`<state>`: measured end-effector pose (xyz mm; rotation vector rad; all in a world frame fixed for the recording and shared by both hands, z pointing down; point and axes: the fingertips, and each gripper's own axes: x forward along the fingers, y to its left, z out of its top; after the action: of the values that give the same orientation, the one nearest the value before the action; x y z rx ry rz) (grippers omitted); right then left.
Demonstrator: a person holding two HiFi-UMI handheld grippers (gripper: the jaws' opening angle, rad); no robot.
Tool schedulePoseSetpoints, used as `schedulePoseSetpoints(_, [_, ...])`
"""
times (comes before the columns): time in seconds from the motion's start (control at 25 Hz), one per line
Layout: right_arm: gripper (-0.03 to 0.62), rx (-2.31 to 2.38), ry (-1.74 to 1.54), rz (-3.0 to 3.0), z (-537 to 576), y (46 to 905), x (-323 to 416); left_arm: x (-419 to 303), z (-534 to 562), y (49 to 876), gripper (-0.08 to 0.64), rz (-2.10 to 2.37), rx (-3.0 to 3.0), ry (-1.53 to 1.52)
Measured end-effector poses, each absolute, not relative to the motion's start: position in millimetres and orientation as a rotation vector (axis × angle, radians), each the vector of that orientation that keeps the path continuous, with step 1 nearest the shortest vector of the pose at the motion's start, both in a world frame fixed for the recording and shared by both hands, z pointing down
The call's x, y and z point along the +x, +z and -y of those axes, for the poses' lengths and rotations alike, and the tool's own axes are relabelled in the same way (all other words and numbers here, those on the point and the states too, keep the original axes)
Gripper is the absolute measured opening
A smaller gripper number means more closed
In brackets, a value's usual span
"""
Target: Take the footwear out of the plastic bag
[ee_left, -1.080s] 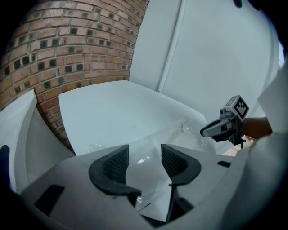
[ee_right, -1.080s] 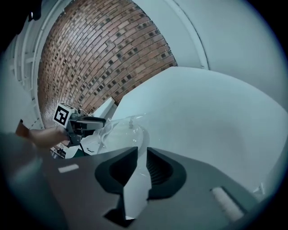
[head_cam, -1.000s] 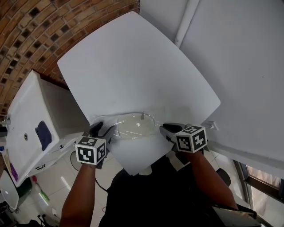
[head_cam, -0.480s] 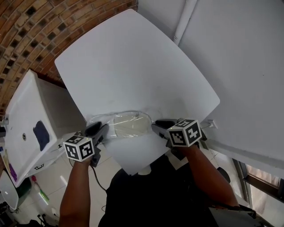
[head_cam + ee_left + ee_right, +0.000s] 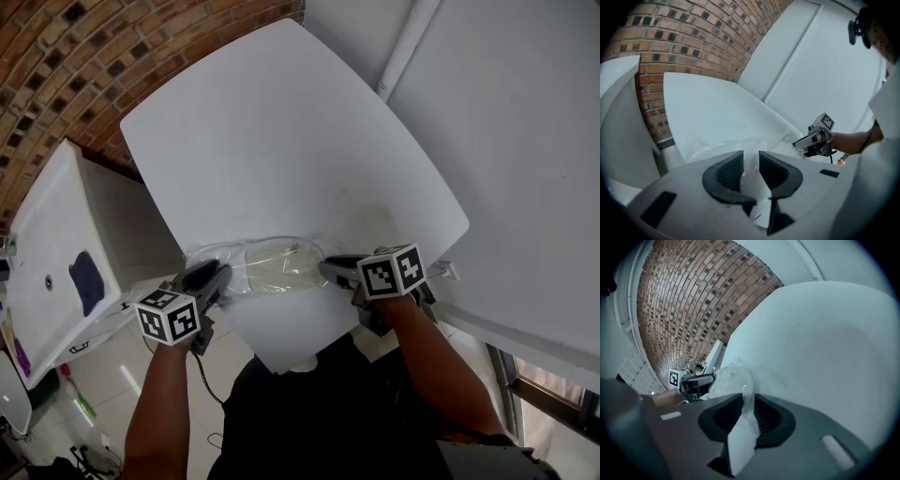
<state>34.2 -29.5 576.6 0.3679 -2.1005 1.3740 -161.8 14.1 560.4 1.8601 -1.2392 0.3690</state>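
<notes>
black shirt (image 5: pixel 319 412); grey left tool (image 5: pixel 221 273), right tool (image 5: pixel 327 268), black-white marker cubes (image 5: pixel 170 318).

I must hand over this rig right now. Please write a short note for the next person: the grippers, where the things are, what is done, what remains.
Left gripper: jaws have just been closing on the left end of the plastic bag; film sits between them.
Right gripper: jaws shut on the bag's right end.
Bag: stretched between both grippers, over the near part of the white table.
Done: both ends gripped.
Left to do: open the bag and take the footwear out. Nothing lies outside the bag, and its pale contents are too unclear to name.
</notes>
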Motion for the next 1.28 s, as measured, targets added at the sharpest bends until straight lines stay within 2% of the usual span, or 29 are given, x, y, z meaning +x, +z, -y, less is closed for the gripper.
schedulePoseSetpoints(0.44, [0.034, 0.318, 1.605, 2.269, 28, 541, 38, -167, -15, 557, 0.077, 1.263, 1.858, 0.414])
schedulePoseSetpoints(0.6, [0.075, 0.384, 1.610, 2.253, 32, 545, 53, -171, -16, 560, 0.067, 1.213, 1.847, 0.317])
schedulePoseSetpoints(0.76, [0.075, 0.361, 1.539, 2.218, 29, 552, 51, -176, -19, 559, 0.027, 1.128, 1.882, 0.224])
schedulePoseSetpoints(1.08, [0.074, 0.314, 1.298, 2.130, 14, 571, 44, -175, -19, 559, 0.025, 1.086, 1.896, 0.220])
schedulePoseSetpoints(1.28, [0.079, 0.275, 1.565, 2.181, 22, 560, 40, -178, -18, 558, 0.025, 1.069, 1.875, 0.161])
